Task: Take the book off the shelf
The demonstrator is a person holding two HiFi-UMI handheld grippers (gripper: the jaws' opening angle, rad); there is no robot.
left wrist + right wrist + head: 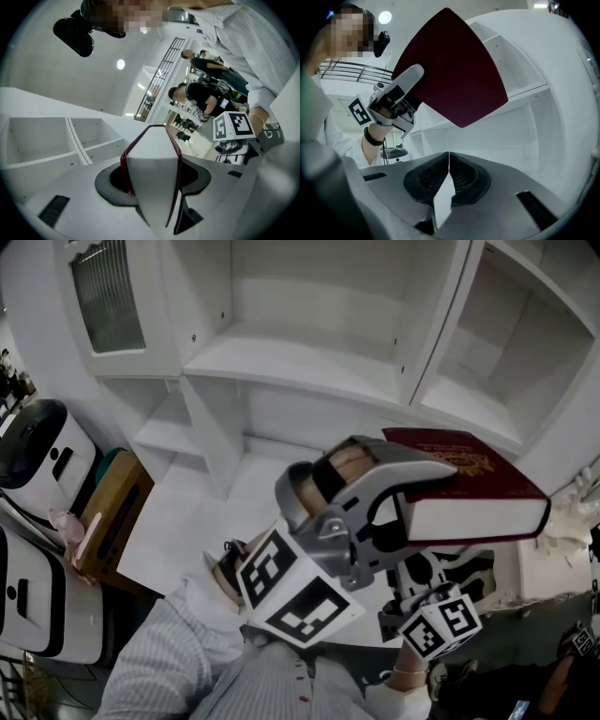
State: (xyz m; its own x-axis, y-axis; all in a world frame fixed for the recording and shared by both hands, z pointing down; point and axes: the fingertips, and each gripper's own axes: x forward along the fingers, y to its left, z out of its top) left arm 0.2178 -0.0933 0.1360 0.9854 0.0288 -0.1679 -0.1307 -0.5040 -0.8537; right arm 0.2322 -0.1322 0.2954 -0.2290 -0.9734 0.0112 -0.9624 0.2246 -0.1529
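Dark red hardcover book (pixel 466 470), smooth cover with gold print and a white block of pages, lying flat in the air in front of the white shelf unit (pixel 309 357), clear of its boards. Clamped at one end between the curved grey jaws of the left gripper (pixel 422 507), one jaw pressing on each cover. Just below the book, right gripper (pixel 449 165) with jaws closed together, nothing between.

White shelf unit (pixel 300 362) with open compartments stands on white tabletop (pixel 178 540).
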